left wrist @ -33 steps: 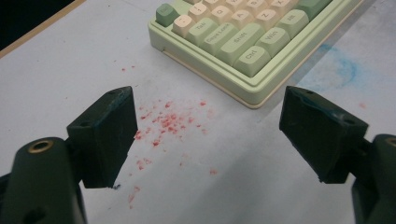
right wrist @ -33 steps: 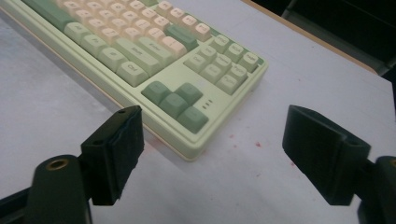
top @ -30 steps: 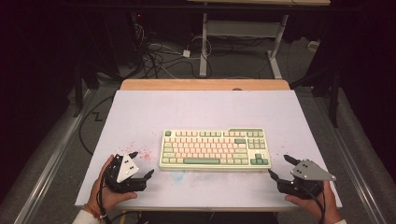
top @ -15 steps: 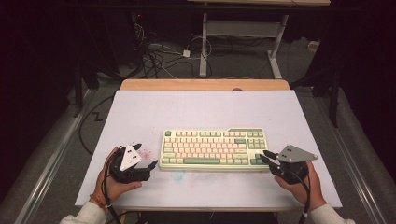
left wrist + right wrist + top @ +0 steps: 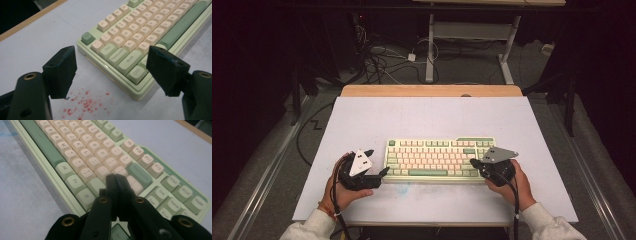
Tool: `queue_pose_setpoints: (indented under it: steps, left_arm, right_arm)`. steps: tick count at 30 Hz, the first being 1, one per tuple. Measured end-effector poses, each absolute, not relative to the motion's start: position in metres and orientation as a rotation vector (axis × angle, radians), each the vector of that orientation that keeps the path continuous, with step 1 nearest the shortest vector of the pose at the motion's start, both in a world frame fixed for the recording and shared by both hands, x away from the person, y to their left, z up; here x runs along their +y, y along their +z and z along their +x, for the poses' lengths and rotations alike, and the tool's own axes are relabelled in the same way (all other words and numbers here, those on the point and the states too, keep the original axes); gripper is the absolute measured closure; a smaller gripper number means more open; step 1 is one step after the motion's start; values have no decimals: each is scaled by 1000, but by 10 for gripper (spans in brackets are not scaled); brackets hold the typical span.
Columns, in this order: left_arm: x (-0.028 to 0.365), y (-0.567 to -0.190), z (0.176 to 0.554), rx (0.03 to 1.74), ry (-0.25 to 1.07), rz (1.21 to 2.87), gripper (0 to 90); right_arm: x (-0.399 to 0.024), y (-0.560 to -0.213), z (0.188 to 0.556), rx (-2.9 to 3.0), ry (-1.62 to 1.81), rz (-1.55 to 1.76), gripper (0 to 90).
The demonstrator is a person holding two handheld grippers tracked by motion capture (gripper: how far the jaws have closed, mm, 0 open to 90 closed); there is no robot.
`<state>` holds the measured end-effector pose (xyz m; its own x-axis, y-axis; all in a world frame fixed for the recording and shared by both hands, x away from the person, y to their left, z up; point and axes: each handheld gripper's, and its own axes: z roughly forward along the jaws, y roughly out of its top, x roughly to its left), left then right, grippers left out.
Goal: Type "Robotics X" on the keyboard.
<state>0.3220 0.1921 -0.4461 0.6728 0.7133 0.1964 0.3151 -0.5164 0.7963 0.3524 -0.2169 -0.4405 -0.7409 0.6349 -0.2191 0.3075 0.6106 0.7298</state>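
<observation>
You're working a keyboard [image 5: 439,160] lying flat on the white surface [image 5: 432,117], toward the near edge and roughly centred between its side edges. Its long axis is running left to right across the surface, parallel to that near edge. The space bar row is facing you, the function row is facing the far wooden strip [image 5: 432,90].

Your left gripper [image 5: 377,165] is sitting just off the keyboard's left end, jaws pointing at it. Those jaws are spread wide with nothing between the pads; they have just been closing a little. In the left gripper view they're framing the keyboard's near-left corner, Ctrl and Shift keys showing between them, pads not touching the case. Red specks [image 5: 82,105] are dotting the surface just in front of that corner.

Your right gripper [image 5: 473,164] is hanging over the keyboard's right end, tips above the keys near the right Shift area. Its jaws have just been closing and are now clenched together, holding nothing. In the right gripper view they're pointing across the key rows toward the F-keys. Can't tell whether the tips are touching a keycap.

Both your hands are gripping the gripper bodies, sleeves coming in from the near edge.
</observation>
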Motion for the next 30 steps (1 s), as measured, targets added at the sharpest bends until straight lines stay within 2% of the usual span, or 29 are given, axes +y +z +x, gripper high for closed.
queue_pose_setpoints:
  steps: [10, 13, 17, 20, 21, 22, 25, 30]
  left_arm:
    - [181, -443, 326, 760, 638, 2141, 236]
    - [179, -441, 328, 754, 623, 2140, 262]
    - [174, -437, 332, 762, 592, 2154, 450]
    - [172, -433, 336, 742, 557, 2158, 662]
    - [171, -432, 337, 733, 544, 2166, 662]
    - [170, -431, 338, 731, 544, 2169, 772]
    - [166, -428, 341, 716, 533, 2197, 860]
    - [156, -427, 347, 704, 537, 2238, 873]
  right_arm:
    - [-213, -451, 362, 2403, 907, 765, 900]
    - [-212, -454, 361, 2414, 900, 765, 900]
    - [-212, -454, 362, 2416, 903, 772, 900]
    - [-213, -455, 362, 2413, 906, 770, 900]
    - [-213, -455, 362, 2413, 906, 770, 900]
    - [-212, -455, 361, 2412, 904, 770, 900]
    - [-213, -456, 361, 2405, 911, 772, 900]
    - [-213, -456, 360, 2402, 907, 770, 900]
